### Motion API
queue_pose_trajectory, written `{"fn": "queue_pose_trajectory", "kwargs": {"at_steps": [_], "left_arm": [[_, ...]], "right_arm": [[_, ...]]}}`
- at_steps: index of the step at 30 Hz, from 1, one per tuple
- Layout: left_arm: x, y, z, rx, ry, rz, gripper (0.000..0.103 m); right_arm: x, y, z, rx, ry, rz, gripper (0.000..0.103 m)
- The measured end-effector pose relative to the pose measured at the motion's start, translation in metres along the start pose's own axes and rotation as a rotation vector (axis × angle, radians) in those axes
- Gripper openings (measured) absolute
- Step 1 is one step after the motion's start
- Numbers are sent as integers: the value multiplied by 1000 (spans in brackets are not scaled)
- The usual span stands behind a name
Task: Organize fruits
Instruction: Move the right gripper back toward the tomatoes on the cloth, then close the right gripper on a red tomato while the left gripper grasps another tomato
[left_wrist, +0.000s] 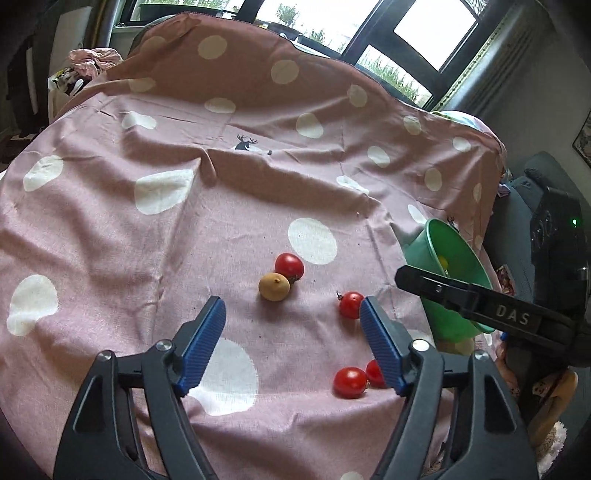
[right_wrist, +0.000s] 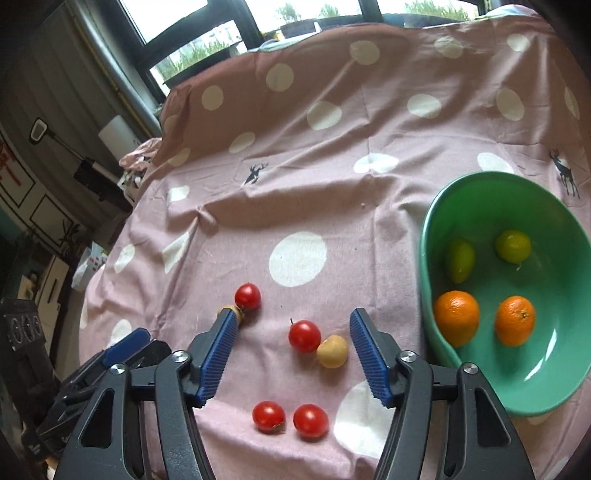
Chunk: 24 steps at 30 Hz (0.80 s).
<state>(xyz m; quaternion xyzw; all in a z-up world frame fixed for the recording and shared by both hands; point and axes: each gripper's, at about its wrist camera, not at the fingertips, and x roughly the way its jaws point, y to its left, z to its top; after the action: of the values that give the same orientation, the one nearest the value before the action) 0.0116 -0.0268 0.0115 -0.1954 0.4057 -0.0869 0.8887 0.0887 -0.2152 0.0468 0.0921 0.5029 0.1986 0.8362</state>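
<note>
Several red tomatoes and two small tan fruits lie on a pink polka-dot cloth (right_wrist: 295, 184). In the right wrist view a tomato (right_wrist: 304, 335) touches a tan fruit (right_wrist: 332, 351) between the open fingers of my right gripper (right_wrist: 293, 354). Two tomatoes (right_wrist: 269, 416) (right_wrist: 310, 421) lie nearer. A green bowl (right_wrist: 428, 229) at right holds two oranges (right_wrist: 456, 317) and two green fruits (right_wrist: 513, 245). My left gripper (left_wrist: 293, 330) is open and empty above the cloth, near a tomato (left_wrist: 289, 266) and a tan fruit (left_wrist: 273, 286).
The right gripper's black body (left_wrist: 480, 302) crosses in front of the green bowl (left_wrist: 454, 243) in the left wrist view. The left gripper (right_wrist: 122, 354) shows at the lower left of the right wrist view. Windows and clutter surround the cloth-covered table.
</note>
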Motion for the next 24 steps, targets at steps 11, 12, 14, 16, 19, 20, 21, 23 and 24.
{"fn": "queue_pose_trajectory", "kwargs": {"at_steps": [11,12,14,16,19,20,21,23,24], "left_arm": [[39,-41,-30,151,214,-95,51],[43,-42,-32,152,231,-96,50],[49,-42,-35,151,263,-95,47],[53,-42,-37,152,276,-88,45],[59,-43,-39,148,296,-97,42],[62,-43,-40,141,307,-101,39],[65,-43,-40,137,317,-103,36],[67,-45,-41,148,316,-94,32],[67,-46,-41,148,318,-90,30]], "right_arm": [[42,-5,-6,22,105,7,44],[44,-4,-7,15,108,1,44],[46,-3,-7,6,113,-3,44],[50,-3,-8,2,119,-3,43],[55,-3,-8,0,130,-15,38],[56,-3,-8,-2,130,-19,38],[56,-3,-8,-4,129,-22,38],[57,-2,-8,-8,129,-26,38],[57,-2,-8,-10,131,-27,38]]}}
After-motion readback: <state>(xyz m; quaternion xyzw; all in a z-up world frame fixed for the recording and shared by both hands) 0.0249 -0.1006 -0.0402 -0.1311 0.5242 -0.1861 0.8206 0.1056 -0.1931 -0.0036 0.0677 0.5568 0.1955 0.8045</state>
